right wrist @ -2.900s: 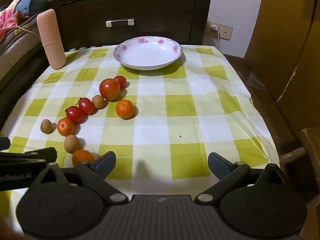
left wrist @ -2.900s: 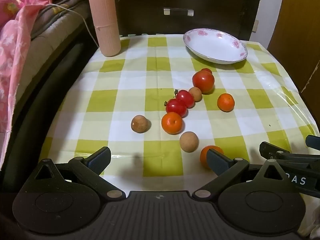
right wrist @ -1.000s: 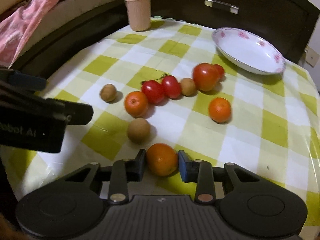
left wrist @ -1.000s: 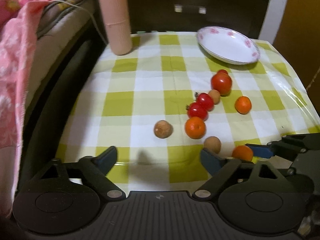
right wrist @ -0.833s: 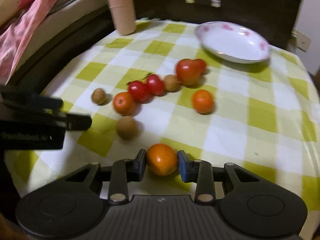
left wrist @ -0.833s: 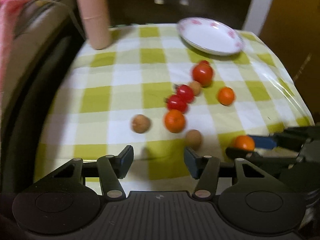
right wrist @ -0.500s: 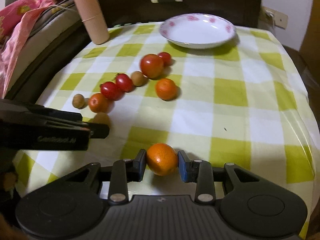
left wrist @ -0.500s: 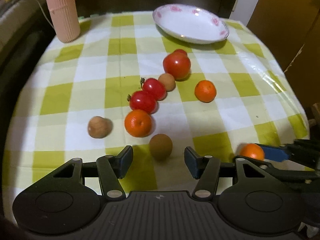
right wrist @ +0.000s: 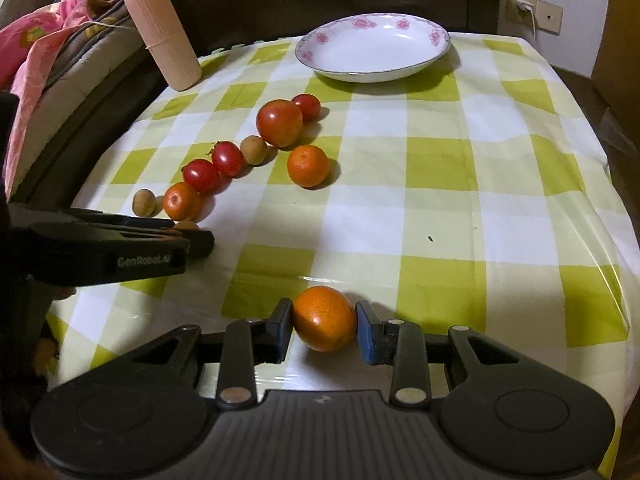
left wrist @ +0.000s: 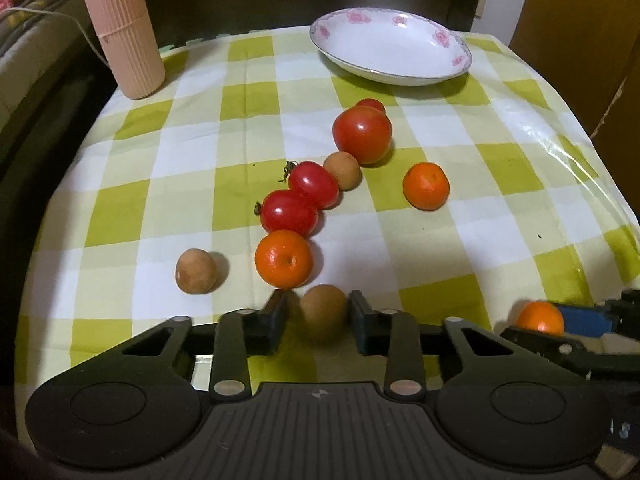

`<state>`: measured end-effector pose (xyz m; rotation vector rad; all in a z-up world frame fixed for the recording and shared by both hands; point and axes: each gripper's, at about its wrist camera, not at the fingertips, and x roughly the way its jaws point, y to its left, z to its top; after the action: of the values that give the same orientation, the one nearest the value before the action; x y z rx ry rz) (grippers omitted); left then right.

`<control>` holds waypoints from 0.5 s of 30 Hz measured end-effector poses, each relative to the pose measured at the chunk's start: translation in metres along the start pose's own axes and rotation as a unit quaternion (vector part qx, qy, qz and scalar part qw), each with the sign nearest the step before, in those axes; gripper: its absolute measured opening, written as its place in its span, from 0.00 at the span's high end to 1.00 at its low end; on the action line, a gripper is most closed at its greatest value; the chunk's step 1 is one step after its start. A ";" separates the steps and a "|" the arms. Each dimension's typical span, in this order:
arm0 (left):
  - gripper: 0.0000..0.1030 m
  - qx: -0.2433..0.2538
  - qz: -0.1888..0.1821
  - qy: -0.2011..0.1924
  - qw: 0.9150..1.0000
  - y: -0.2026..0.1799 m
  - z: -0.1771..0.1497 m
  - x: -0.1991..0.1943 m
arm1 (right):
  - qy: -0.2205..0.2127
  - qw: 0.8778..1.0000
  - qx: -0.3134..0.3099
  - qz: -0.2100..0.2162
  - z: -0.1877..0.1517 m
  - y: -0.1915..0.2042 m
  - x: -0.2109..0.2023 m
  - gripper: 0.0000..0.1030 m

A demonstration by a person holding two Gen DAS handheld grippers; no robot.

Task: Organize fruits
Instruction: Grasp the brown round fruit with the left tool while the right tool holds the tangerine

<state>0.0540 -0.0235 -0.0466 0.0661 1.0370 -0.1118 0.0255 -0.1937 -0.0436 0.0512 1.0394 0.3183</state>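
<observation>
My left claw (left wrist: 318, 314), wide open a second ago, is now narrowing around the brown fruit (left wrist: 323, 311), not yet gripping, while my right claw (right wrist: 324, 326) is still clamping the orange (right wrist: 324, 318), plate (right wrist: 436, 54) next.

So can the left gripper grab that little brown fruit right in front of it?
Probably yes. The brown fruit already sits between the left gripper's open jaws, with a small gap on each side. The nearest orange lies just beyond, not in the way.
</observation>
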 end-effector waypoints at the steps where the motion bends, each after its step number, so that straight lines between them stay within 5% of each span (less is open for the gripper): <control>1: 0.67 0.000 0.001 0.002 1.000 0.000 -0.001 -0.001 | 0.000 1.000 0.001 -0.002 -0.001 -0.001 0.000 0.68; 15: 0.65 0.021 -0.006 -0.017 1.000 0.000 -0.022 -0.010 | -0.014 0.999 -0.020 -0.046 -0.007 0.010 0.000 0.68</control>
<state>0.0300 -0.0201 -0.0489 0.0968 1.0019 -0.1455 0.0174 -0.1848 -0.0447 -0.0283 1.0043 0.2540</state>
